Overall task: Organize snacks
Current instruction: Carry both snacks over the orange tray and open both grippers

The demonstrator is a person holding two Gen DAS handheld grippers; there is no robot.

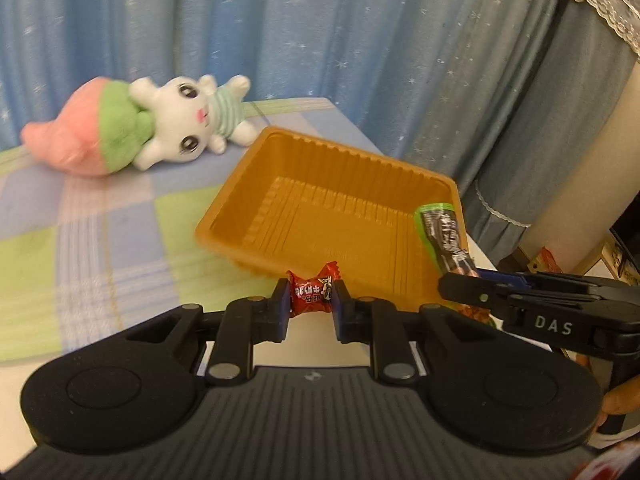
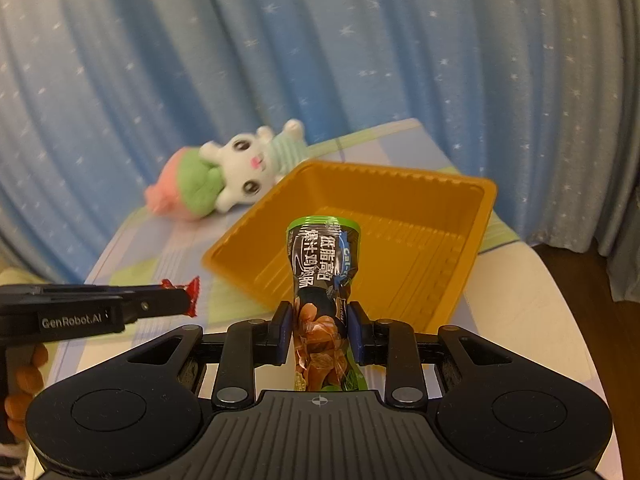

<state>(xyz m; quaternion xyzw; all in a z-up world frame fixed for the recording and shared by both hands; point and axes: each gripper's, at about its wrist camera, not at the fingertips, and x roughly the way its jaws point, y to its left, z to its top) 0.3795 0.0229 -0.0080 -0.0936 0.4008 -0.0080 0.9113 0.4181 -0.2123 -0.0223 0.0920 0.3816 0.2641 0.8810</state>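
Orange tray [image 1: 280, 152] near plush rabbit [image 1: 192, 120], left tool [image 1: 311, 300] gripping red candy [image 1: 312, 294], right tool [image 2: 316, 328] gripping snack packet [image 2: 320, 264]

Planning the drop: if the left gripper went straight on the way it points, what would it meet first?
Probably the near wall of the orange tray, straight beyond the left gripper and its red candy; depth is unclear, so it might pass over the rim instead.

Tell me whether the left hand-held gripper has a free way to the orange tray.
Probably yes. The left hand-held gripper, shut on the red candy, is just short of the orange tray's near rim, with nothing between them. The tray is empty; the right hand-held gripper holds its snack pack off to one side.
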